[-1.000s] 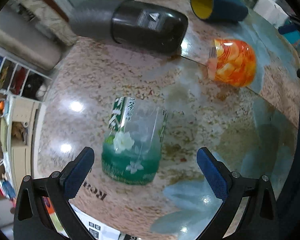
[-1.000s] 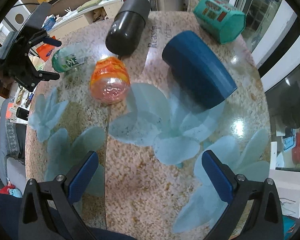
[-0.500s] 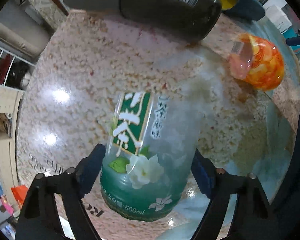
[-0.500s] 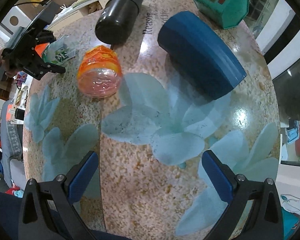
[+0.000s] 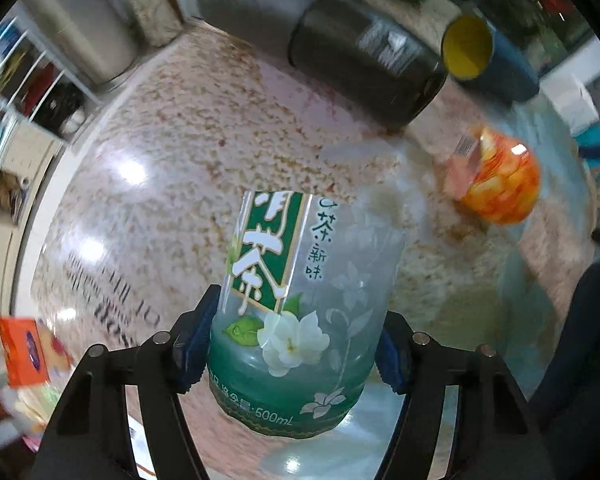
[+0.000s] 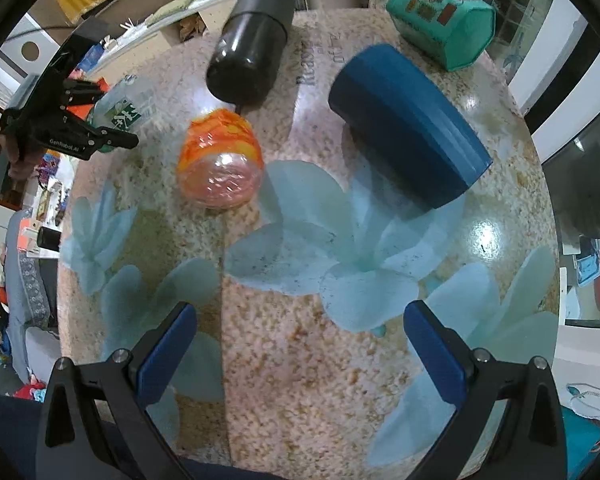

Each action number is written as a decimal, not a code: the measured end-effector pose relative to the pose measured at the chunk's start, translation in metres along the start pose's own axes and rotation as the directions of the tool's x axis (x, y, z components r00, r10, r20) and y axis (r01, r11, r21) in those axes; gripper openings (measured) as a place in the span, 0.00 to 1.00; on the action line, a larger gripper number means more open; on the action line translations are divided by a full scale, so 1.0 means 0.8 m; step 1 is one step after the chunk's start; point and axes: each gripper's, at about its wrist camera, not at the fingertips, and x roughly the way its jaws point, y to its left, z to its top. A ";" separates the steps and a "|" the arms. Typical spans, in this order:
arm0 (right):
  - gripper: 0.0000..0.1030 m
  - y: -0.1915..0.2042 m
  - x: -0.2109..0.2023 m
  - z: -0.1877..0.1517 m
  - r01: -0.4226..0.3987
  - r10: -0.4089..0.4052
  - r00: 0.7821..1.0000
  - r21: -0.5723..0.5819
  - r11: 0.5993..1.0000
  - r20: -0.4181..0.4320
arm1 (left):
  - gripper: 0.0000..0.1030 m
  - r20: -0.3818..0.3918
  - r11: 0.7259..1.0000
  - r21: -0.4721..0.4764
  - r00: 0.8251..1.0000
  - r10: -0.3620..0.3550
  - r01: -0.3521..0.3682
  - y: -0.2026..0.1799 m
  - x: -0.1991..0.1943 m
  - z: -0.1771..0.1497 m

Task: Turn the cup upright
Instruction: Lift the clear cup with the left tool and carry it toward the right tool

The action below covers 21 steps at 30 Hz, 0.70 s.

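A clear cup cut from a green tea bottle (image 5: 300, 312) is held between the blue pads of my left gripper (image 5: 296, 348), which is shut on its green base end. The cup is tilted, its open end pointing away over the table. In the right wrist view the same cup (image 6: 128, 106) shows at the far left in the left gripper (image 6: 100, 136). My right gripper (image 6: 300, 344) is open and empty above the table's near part.
On the speckled, flower-printed table (image 6: 300, 340) lie an orange cup (image 6: 220, 164), a black cup (image 6: 252, 64), a blue cup with yellow inside (image 6: 404, 128) and a teal cup (image 6: 440, 12). Shelves and clutter stand beyond the table's left edge.
My left gripper moved forward around the green tea cup, closed on its base end and began lifting and tilting it. My right gripper stayed open and nearly still.
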 end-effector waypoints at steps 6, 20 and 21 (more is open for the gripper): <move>1.00 0.010 -0.025 -0.006 -0.031 0.030 0.998 0.029 0.999 0.057 | 0.69 0.062 0.995 -0.095 0.998 0.028 -0.022 -0.019 -0.057 -0.022; 1.00 0.031 -0.063 -0.034 -0.043 0.035 0.994 0.074 0.996 0.100 | 0.69 0.108 0.920 -0.392 0.994 0.031 0.014 -0.181 -0.097 -0.104; 1.00 0.030 -0.065 -0.035 -0.045 0.037 0.994 0.076 0.996 0.102 | 0.69 0.111 0.905 -0.424 0.994 0.012 0.037 -0.190 -0.094 -0.108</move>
